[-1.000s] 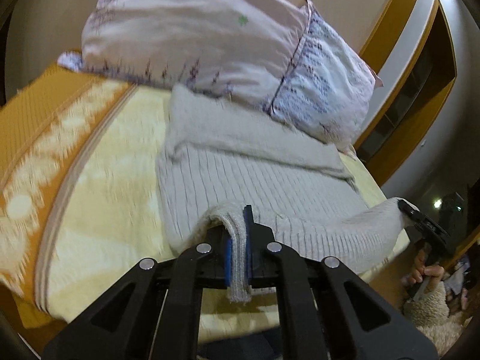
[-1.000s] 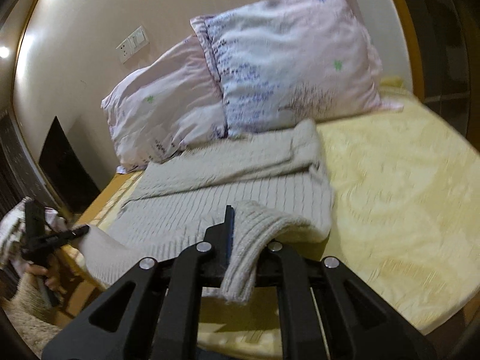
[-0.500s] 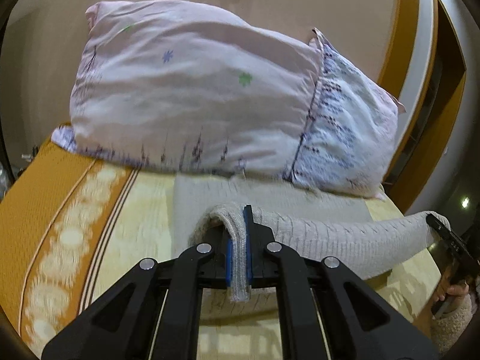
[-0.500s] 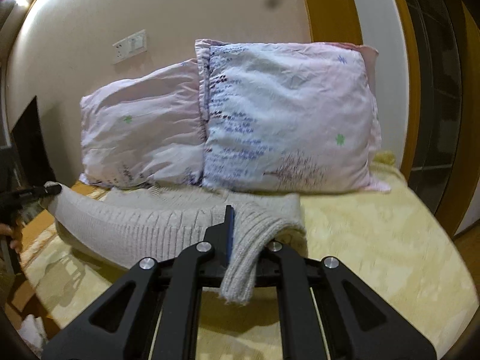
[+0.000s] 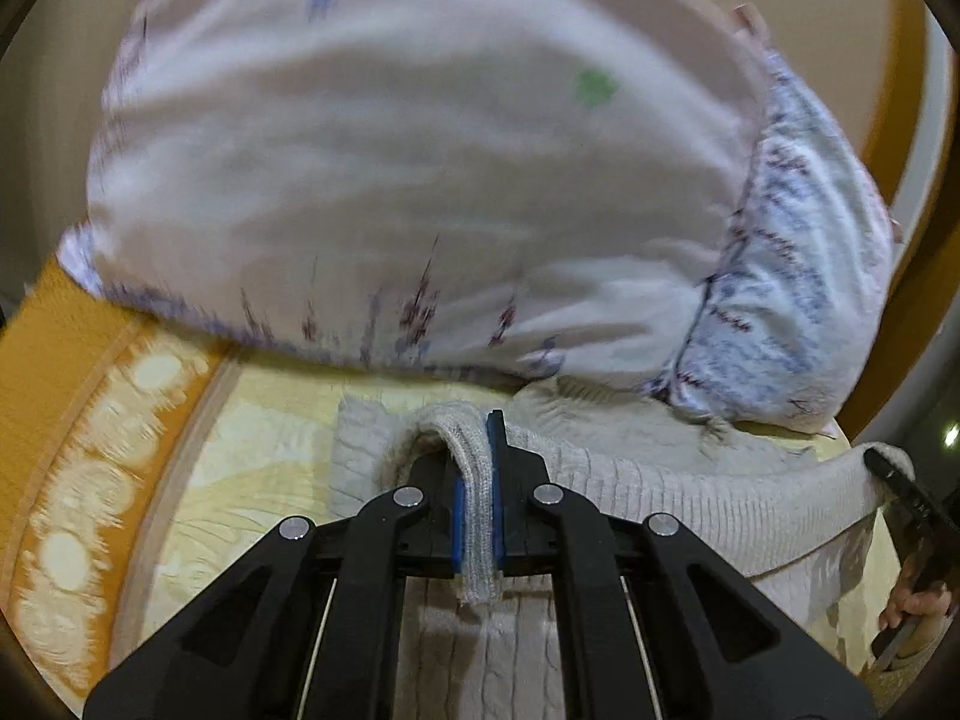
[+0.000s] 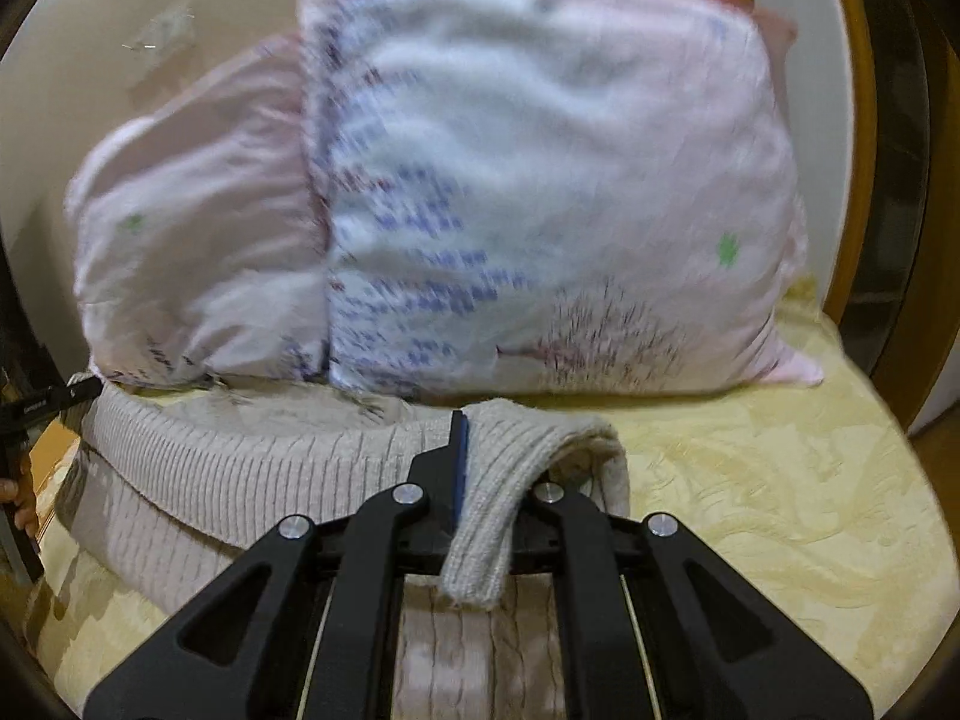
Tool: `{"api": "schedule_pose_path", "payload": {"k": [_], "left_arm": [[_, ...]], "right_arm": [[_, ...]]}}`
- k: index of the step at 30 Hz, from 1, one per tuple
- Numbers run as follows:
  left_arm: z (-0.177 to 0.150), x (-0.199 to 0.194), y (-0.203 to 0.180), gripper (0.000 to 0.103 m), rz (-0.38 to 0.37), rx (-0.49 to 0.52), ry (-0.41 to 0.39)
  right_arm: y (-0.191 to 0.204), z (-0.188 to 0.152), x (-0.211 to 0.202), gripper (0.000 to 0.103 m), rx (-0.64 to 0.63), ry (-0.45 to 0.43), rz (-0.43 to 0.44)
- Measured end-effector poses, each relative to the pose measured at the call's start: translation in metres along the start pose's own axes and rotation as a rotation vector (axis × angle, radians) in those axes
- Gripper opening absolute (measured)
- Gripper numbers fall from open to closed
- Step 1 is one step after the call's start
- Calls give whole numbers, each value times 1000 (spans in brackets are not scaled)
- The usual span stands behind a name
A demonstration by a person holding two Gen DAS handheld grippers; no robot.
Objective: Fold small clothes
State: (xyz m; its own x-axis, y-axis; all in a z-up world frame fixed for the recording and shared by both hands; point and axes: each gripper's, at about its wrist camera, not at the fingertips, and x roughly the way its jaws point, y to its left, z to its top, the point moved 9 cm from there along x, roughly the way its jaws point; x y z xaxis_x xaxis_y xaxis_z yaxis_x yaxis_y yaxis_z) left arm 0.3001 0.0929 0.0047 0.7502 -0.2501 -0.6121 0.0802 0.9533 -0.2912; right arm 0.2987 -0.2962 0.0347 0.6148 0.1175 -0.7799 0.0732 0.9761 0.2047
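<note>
Left wrist view: left gripper (image 5: 478,498) clamped on ribbed hem of cream knit sweater (image 5: 678,480), lying on the yellow bedspread (image 5: 240,480) just below the floral pillow (image 5: 420,180); right gripper (image 5: 894,477) grips the hem's far corner.

Right wrist view: right gripper (image 6: 480,492) clamped on sweater (image 6: 240,450) hem, just below pillows (image 6: 540,210); left gripper (image 6: 48,405) pinches the opposite corner.

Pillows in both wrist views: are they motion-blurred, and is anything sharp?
Left wrist view: the pillows are smeared by motion, the bedspread pattern streaks, while the left gripper and the sweater hem it pinches stay crisp. Right wrist view: the pillows are just as soft, while the right gripper and sweater ribbing stay sharp. Fisheye vignette darkens both frames' corners.
</note>
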Motion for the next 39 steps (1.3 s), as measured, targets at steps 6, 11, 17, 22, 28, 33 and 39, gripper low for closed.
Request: {"api": "schedule_pose_path", "payload": {"k": [6,11,17,22,28,33,39], "left_arm": [[-18,38,17,6,-50,-122,103],[-12,44,18,6,-127,-213,132],[-6,58,20,16,-219,-353,156],[2,46,24,58,-255,-399,105],[-7,15,31,56,-119,-208,95],[-36,-6,34,52,-34,-83,120],[-59,-12,41,46,3,-49,155]], "right_arm": [[-23,-24,63,7,198,195,69],[-30,-15,76,14,325,219,149],[-34,-3,85,50,430,191,197],[-40,-6,61,50,411,157,166],[-68,-30,15,49,314,144,50],[-72,-63,0,42,267,198,40],[-63,-81,4,18,215,220,20]]}}
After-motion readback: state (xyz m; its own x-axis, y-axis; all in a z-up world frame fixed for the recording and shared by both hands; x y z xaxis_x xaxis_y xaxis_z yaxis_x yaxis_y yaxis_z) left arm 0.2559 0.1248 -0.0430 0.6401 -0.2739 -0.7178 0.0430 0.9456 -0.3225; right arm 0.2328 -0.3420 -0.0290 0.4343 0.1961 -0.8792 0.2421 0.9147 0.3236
